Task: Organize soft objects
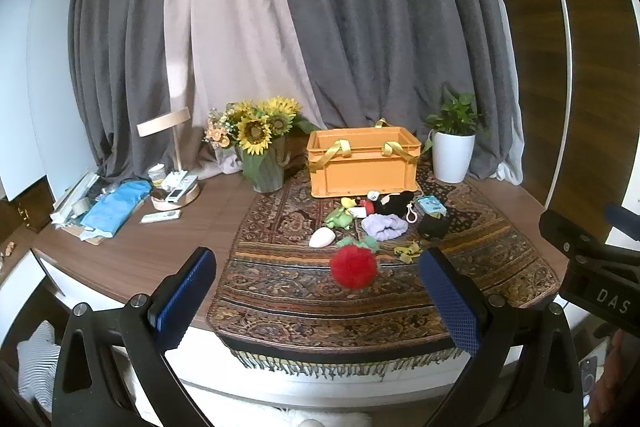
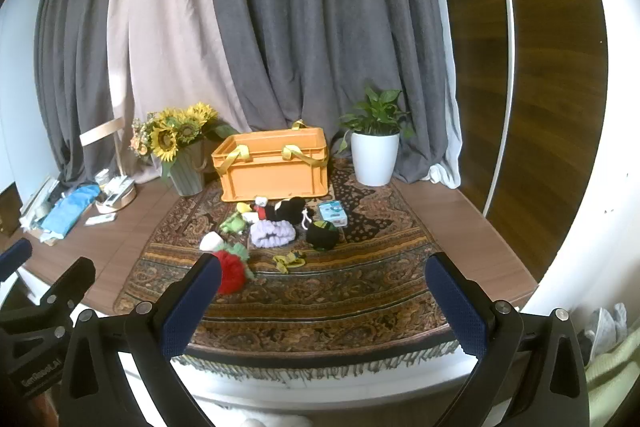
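Observation:
Several soft toys lie on a patterned rug (image 1: 280,291) in front of an orange crate (image 1: 362,163) with yellow handles. Nearest is a red fluffy plush (image 1: 354,266) with green leaves, also in the right wrist view (image 2: 231,271). Behind it lie a white oval piece (image 1: 322,237), a green frog (image 1: 339,218), a lilac scrunchie (image 1: 384,227), a black plush (image 1: 396,203), a black pouch (image 1: 434,227) and a yellow-green scrap (image 1: 407,251). My left gripper (image 1: 316,291) is open and empty, above the table's front edge. My right gripper (image 2: 322,297) is open and empty, to its right.
A sunflower vase (image 1: 262,163) stands left of the crate and a white plant pot (image 1: 453,157) right of it. A lamp base with remotes (image 1: 176,193) and a blue cloth (image 1: 116,205) sit on the wooden desk at left. Curtains hang behind.

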### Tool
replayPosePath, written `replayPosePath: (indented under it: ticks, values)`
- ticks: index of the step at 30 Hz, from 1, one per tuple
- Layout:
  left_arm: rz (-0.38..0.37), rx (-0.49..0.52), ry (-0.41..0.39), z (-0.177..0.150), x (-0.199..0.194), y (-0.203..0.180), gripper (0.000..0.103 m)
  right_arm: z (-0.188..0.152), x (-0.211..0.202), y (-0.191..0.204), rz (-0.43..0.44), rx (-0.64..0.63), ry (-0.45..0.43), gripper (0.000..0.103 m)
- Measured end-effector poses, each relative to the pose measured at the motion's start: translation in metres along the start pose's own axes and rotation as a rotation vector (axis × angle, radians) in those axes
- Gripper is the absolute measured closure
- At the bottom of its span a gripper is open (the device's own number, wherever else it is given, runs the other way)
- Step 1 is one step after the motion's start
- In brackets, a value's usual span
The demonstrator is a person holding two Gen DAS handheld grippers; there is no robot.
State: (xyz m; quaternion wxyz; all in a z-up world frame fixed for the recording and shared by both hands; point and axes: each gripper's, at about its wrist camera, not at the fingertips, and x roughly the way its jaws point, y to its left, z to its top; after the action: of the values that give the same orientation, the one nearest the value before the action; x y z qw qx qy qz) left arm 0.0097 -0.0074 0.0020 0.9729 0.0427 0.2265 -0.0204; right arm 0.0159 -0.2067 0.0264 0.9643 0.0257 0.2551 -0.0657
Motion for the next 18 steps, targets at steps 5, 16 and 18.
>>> replayPosePath:
  ticks: [5, 16, 18]
  values:
    - [-0.008, 0.001, -0.002, -0.0015, -0.0026, 0.0027, 0.0, -0.0002, 0.0001, 0.0014, 0.004, 0.001, 0.002, 0.001]
    - [-0.004, 0.002, -0.012, -0.0018, -0.0056, 0.0056, 0.0, -0.0002, 0.001, 0.0007, 0.006, -0.003, -0.001, 0.001]
    - [0.001, 0.003, -0.018, -0.0011, -0.0063, 0.0055, 0.0, 0.0001, 0.0012, 0.0001, 0.009, -0.003, 0.001, 0.001]
